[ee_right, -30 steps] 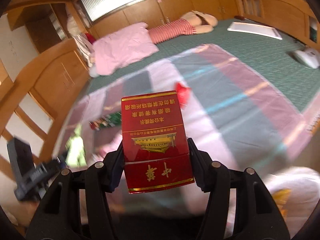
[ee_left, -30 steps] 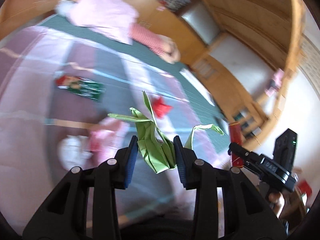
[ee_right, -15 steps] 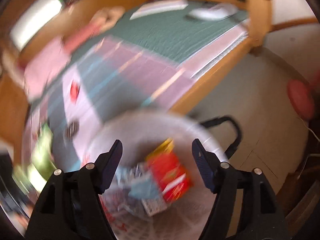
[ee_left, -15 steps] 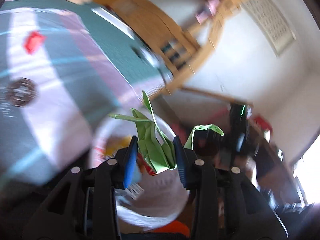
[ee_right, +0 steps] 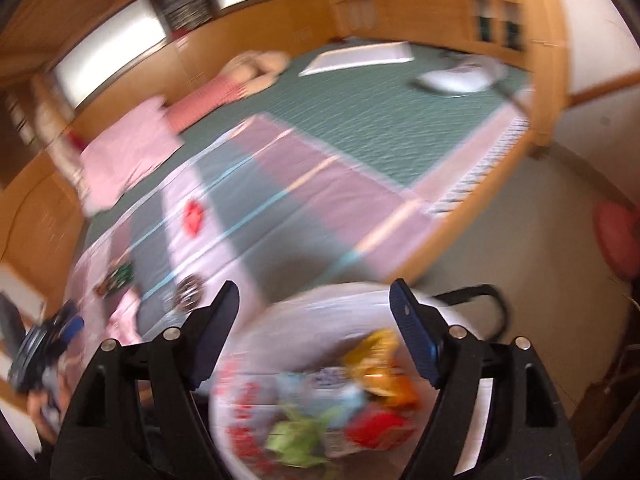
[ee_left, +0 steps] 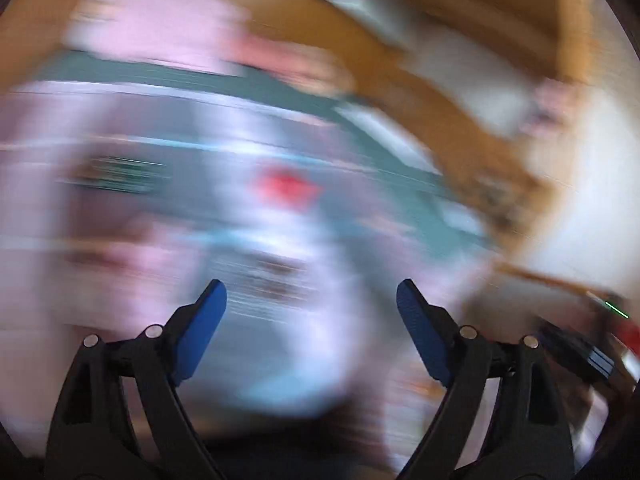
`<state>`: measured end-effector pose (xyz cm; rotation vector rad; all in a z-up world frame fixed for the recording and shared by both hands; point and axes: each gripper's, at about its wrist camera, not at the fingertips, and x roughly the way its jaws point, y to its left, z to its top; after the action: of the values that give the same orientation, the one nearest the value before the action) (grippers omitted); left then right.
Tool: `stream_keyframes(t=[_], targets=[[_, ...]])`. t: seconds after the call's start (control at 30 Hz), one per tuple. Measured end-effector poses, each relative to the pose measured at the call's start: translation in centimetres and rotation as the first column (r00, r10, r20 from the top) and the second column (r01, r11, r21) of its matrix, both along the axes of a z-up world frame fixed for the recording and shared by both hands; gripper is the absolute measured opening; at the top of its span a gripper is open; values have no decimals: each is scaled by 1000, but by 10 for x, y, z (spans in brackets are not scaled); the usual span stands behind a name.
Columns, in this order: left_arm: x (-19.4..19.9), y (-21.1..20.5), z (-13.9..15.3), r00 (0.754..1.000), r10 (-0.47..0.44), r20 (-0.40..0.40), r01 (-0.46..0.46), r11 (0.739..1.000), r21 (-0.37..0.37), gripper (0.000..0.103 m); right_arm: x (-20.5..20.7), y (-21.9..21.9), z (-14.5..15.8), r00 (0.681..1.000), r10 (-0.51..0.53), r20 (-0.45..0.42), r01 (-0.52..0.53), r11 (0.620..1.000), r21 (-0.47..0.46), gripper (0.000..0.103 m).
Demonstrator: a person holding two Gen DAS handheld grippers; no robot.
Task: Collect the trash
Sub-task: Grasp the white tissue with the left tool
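My left gripper (ee_left: 312, 296) hangs over the striped blanket, its jaws opening wide with nothing between them. That view is badly blurred. A red scrap (ee_left: 286, 188), a green wrapper (ee_left: 120, 172) and a dark round thing (ee_left: 276, 276) lie on the blanket ahead of it. My right gripper (ee_right: 314, 294) is above the white trash bin (ee_right: 304, 320), jaws opening and empty. Inside the bin lie the folded green paper (ee_right: 296, 440), the red pack (ee_right: 376, 428) and other wrappers. The right wrist view also shows the red scrap (ee_right: 193, 218) and green wrapper (ee_right: 120, 276) on the bed.
The bin stands on the floor by the bed's wooden edge (ee_right: 452, 232), a black strap (ee_right: 488, 308) beside it. A pink pillow (ee_right: 128, 160) and a striped soft toy (ee_right: 224, 88) lie at the bed's far end. A red cushion (ee_right: 618, 240) sits on the floor at right.
The green paper has left my left gripper, which has spread wide and swung from the bin back over the bed. The red pack dropped from my right gripper into the bin.
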<state>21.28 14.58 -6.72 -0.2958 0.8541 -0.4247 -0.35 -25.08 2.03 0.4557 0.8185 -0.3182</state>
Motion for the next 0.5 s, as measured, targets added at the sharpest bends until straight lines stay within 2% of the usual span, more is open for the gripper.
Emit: stream_keyframes(t=[0.03,0.1,0.13,0.23,0.33,0.43,0.5], targets=[[9,19,-4,998,62,-7,-61,997,43,82,15,17,-4,999,42,1,-42,999,22,76],[34,62,-25,986,158,-52,-153,984,87,63,48,54,-12,992,127,3,-127,989,78,76],[46,83,-43,970,201,-137,-190,978,85,62,66,75,-17,984,178,5,-177,978,109,76],[64,101,-74,952,180,-248,-173,984,50,62,118,141,-32,953,302,7,-298,937,181,76],[73,88,-101,941,152,-302,-129,987,97,62,155,189,-46,939,344,5,-334,909,248,76],[79,77,-121,936,121,-331,-95,991,94,52,169,220,-54,933,360,17,-351,898,266,76],[78,69,-127,934,117,-336,-79,989,125,22,173,230,-58,927,376,5,-364,896,255,76]])
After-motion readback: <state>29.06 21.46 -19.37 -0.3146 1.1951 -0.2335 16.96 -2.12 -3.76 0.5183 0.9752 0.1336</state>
